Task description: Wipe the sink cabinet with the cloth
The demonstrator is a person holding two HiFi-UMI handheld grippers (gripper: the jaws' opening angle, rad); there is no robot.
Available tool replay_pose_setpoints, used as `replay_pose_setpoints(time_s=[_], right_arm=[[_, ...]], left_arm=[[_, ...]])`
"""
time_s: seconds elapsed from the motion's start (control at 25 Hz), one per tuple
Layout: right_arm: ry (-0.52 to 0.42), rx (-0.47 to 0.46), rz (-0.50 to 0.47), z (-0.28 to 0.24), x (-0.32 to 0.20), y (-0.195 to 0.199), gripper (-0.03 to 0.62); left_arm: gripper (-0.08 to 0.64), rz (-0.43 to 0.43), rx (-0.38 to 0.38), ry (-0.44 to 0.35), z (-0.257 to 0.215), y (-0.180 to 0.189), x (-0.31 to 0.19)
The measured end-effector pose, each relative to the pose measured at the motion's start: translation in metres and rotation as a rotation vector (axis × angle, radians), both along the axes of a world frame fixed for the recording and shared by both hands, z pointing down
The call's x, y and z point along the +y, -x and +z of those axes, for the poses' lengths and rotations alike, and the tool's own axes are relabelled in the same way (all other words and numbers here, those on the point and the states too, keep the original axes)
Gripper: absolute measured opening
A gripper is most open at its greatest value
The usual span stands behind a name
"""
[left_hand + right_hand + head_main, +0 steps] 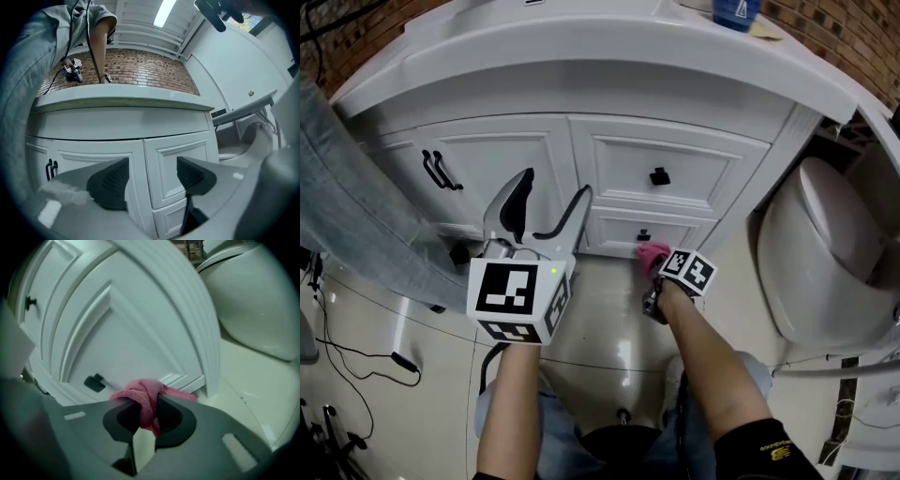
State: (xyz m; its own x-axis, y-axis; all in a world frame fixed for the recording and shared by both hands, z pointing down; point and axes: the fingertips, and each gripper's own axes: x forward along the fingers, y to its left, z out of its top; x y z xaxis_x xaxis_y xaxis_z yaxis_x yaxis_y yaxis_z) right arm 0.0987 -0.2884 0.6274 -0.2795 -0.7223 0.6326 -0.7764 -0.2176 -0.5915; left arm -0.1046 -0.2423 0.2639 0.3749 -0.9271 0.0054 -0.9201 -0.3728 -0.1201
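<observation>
The white sink cabinet (pixel 609 169) fills the upper head view, with a door at the left and two drawers with black knobs. A pink cloth (pixel 145 397) is pinched between the jaws of my right gripper (pixel 145 416), which is shut on it. The pink cloth (pixel 652 255) presses against the lower drawer (pixel 647 230), just right of its knob (pixel 94 382). My left gripper (pixel 542 211) is held up in front of the cabinet door, open and empty; in its own view the left gripper (pixel 150 180) frames the seam between door and drawers.
A white toilet (pixel 825 253) stands close on the right. Grey fabric (pixel 356 216) hangs at the left. A blue bottle (pixel 734 11) sits on the countertop. Black door handles (pixel 439 171) are at the left. The glossy floor (pixel 609 328) lies below, with cables at the left.
</observation>
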Motion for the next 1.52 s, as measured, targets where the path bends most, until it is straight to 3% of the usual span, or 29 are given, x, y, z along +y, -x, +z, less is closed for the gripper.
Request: replay_pose_setpoints(time_s=[0.16,0.24,0.4,0.52,0.8,0.96,1.04,1.16,1.32,1.4,1.52], right_arm=[[-0.026,-0.145,-0.17,0.005,-0.007,0.11,0.049],[-0.043,-0.214,-0.21,0.004,-0.008,0.155,0.049],[0.002,-0.239,-0.263,0.022,-0.002,0.198,0.048],[-0.003,-0.219,-0.194,0.029,-0.011,0.168,0.048],[0.096,-0.079,0.005,0.031,-0.003,0.015,0.048],[0.064,-0.016,0.137,0.019,0.008,-0.081,0.048],[0.033,-0.016,0.17,0.01,0.011,-0.106,0.048],[-0.011,-0.029,0.178,-0.01,0.014,-0.106,0.048],[-0.107,0.045,0.101,-0.069,0.023,-0.08,0.048],[-0.229,0.085,0.023,-0.122,0.032,-0.056,0.048],[-0.485,0.209,-0.132,-0.221,0.062,-0.023,0.049]], left_arm=[[0.324,-0.034,-0.02,0.048,0.015,0.015,-0.008],[0.325,-0.045,-0.005,0.055,0.015,0.021,-0.009],[0.325,-0.059,-0.01,0.043,0.01,0.03,-0.005],[0.325,-0.05,-0.008,0.04,0.01,0.03,-0.007],[0.325,0.014,-0.023,0.024,0.011,0.003,-0.015],[0.325,0.044,-0.035,0.02,0.009,-0.012,-0.015],[0.327,0.056,-0.034,0.019,0.007,-0.017,-0.013],[0.328,0.063,-0.011,0.008,-0.003,-0.019,-0.005],[0.328,0.071,0.035,-0.008,-0.017,-0.024,0.017],[0.328,0.076,0.032,-0.017,-0.022,-0.027,0.033],[0.327,0.088,0.023,-0.035,-0.029,-0.033,0.062]])
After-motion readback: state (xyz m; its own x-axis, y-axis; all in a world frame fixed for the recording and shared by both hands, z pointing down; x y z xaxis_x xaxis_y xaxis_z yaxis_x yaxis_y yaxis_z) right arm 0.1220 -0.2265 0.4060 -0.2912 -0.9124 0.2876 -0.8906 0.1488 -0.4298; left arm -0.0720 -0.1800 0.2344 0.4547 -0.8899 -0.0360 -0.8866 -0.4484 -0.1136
